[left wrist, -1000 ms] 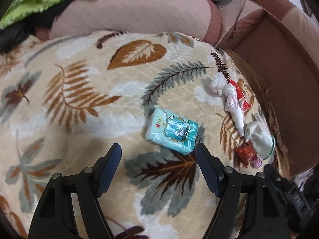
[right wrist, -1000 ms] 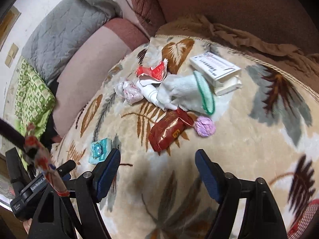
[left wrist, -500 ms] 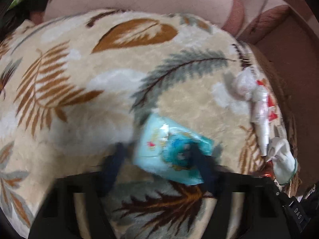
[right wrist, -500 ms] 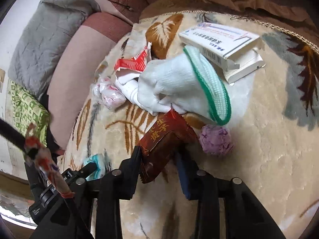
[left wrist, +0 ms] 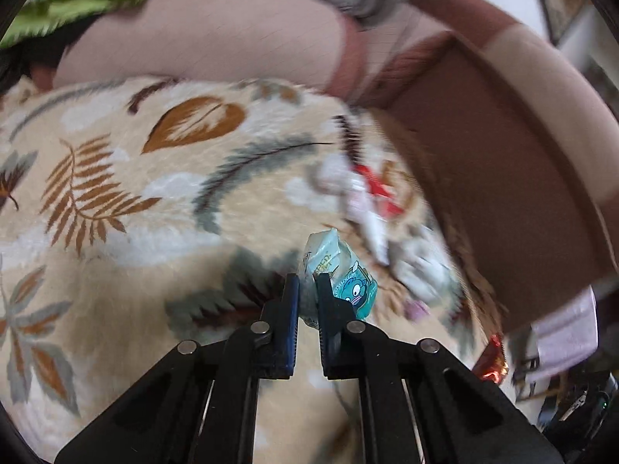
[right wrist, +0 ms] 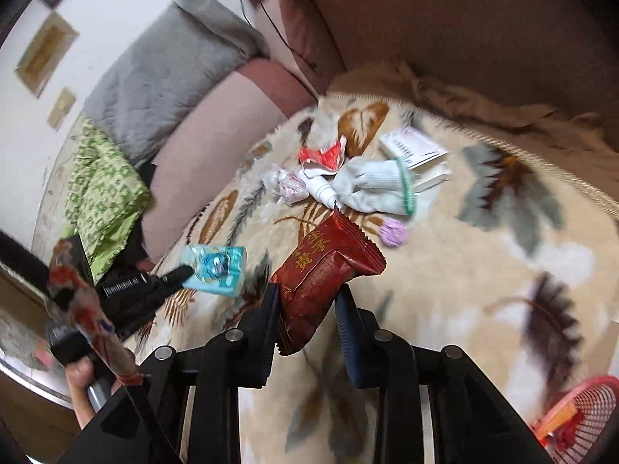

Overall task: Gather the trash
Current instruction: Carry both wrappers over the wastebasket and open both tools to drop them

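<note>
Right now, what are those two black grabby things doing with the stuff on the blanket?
A person is picking up trash. The left tool pinches a blue tissue pack, and the right tool grips a dark red snack wrapper, both lifted off the leaf-patterned blanket. A white glove, a purple ball and more wrappers lie there uncollected.

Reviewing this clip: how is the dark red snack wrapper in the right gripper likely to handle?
The red snack wrapper probably crumples: it bulges between the right gripper fingers. It seems light, held up by one end. Its glossy film may slip.
</note>
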Motion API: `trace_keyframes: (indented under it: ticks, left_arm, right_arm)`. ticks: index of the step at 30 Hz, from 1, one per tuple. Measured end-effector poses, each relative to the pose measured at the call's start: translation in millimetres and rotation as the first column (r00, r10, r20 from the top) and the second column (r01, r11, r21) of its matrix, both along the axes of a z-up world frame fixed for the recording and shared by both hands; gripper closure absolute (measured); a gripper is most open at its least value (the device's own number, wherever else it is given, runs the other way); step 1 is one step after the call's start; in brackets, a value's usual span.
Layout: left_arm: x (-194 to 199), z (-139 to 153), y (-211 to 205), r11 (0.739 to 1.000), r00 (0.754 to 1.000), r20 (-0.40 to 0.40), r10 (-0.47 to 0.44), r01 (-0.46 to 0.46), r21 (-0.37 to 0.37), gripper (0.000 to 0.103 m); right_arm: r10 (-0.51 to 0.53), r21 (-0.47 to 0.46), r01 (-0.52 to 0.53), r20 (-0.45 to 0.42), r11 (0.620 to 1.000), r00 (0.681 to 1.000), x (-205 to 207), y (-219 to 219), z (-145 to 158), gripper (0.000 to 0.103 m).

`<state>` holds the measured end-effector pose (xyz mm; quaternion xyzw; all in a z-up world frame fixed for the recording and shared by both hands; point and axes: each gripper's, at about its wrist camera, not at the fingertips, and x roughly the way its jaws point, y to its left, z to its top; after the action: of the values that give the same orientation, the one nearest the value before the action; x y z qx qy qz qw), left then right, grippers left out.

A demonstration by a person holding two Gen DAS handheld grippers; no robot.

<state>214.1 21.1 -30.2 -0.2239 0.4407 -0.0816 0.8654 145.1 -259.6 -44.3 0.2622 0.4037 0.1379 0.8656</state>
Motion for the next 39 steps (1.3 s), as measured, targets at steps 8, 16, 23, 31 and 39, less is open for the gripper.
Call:
trace_keyframes:
  ticks: [8,16,23,31,39]
  left_arm:
    - [-89.4,33.6,-60.5,0.983,0.976,0.127,-0.179,0.183,-0.025,0.095]
    - [-130.2,33.1,-127.7,0.93,0.916,0.173,-0.363,0.368,0.004,0.095]
    - [-154.6,22.0,-170.1,0.874,0.86,0.167,-0.482,0.485,0.025,0.095]
    - [-179.0,15.4,-202.4,0.793,0.778,0.175,-0.603,0.608,0.03,0.095]
    - [-199.7,-10.5,-249.8,0.73,0.721,0.116,-0.683,0.678,0.085,0.095]
  right_arm:
    - [-0.037,-0.137,0.051,0.106,0.989,0.994,-98.3,-16.2,15.3,0.072]
    - [-0.135,-0.167,0.157,0.138,0.973,0.981,-156.9,-57.3,16.8,0.072]
    - [-0.265,-0.212,0.292,0.146,0.933,0.953,-193.9,-99.8,12.2,0.072]
    - [-0.351,-0.22,0.366,0.103,0.904,0.931,-218.2,-118.3,-0.4,0.072]
    - [-0.519,-0.205,0.511,0.016,0.835,0.854,-238.6,-154.8,-14.9,0.072]
